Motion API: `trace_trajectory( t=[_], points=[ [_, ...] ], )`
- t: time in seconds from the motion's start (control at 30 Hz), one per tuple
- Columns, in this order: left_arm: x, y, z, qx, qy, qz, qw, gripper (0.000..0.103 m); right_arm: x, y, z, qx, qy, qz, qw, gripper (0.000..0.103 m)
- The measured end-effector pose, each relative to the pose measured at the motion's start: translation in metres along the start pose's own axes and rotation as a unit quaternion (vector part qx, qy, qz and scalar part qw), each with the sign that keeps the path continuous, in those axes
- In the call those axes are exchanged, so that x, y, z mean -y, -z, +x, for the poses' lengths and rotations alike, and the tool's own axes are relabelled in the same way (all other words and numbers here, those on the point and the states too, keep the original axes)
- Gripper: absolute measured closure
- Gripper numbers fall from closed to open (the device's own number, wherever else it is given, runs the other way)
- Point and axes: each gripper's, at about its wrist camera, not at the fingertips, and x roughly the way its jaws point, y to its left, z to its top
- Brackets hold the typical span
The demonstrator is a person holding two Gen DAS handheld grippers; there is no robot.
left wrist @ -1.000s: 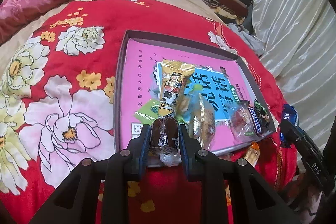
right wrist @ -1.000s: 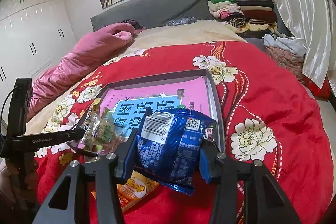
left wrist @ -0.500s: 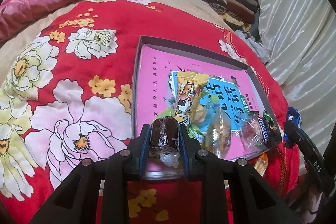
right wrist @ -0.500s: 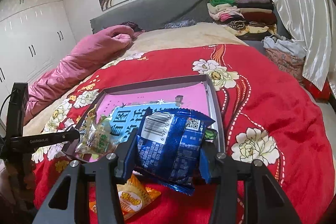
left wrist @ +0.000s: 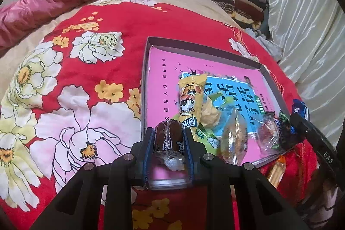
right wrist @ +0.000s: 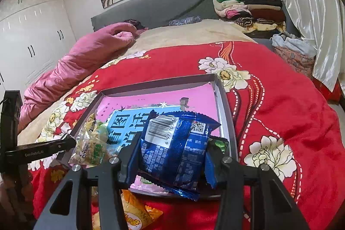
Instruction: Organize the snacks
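A shallow grey box [left wrist: 200,47] with a pink and blue printed floor lies on the red flowered bedspread; it also shows in the right wrist view [right wrist: 224,100]. My left gripper [left wrist: 169,141] is shut on a dark brown wrapped snack [left wrist: 168,137], held over the box's near left corner. Inside lie a yellow panda packet [left wrist: 190,98], clear-wrapped pastries [left wrist: 234,139] and small dark bars [left wrist: 284,122]. My right gripper [right wrist: 172,150] is shut on a blue snack bag [right wrist: 174,148], held over the box's near edge.
An orange-yellow packet [right wrist: 135,212] lies on the bedspread in front of the box. A pink quilt [right wrist: 86,57] and folded clothes [right wrist: 243,5] sit at the far end of the bed. Silver curtains [left wrist: 308,21] hang on the right.
Both grippers have moved forward towards the box with their snacks still held. The left gripper has shifted left, so the box sits further right in its view.
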Motion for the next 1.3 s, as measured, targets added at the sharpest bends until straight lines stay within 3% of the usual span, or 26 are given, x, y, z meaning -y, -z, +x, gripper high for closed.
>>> trace_trajectory(
  t=[0.2,0.93,1.3],
  points=[
    [0.004,0.001,0.001,0.005,-0.013,0.017,0.9998,0.076,-0.002,0.001,0.008,-0.012,-0.002,-0.004,1.000,0.053],
    [0.009,0.004,0.005,-0.009,0.036,0.016,0.9992,0.076,-0.022,0.012,0.022,-0.045,-0.041,-0.037,0.997,0.053],
    [0.009,0.004,0.004,-0.007,0.029,0.015,0.9994,0.076,-0.022,0.013,0.021,-0.039,-0.021,-0.044,0.998,0.053]
  ],
)
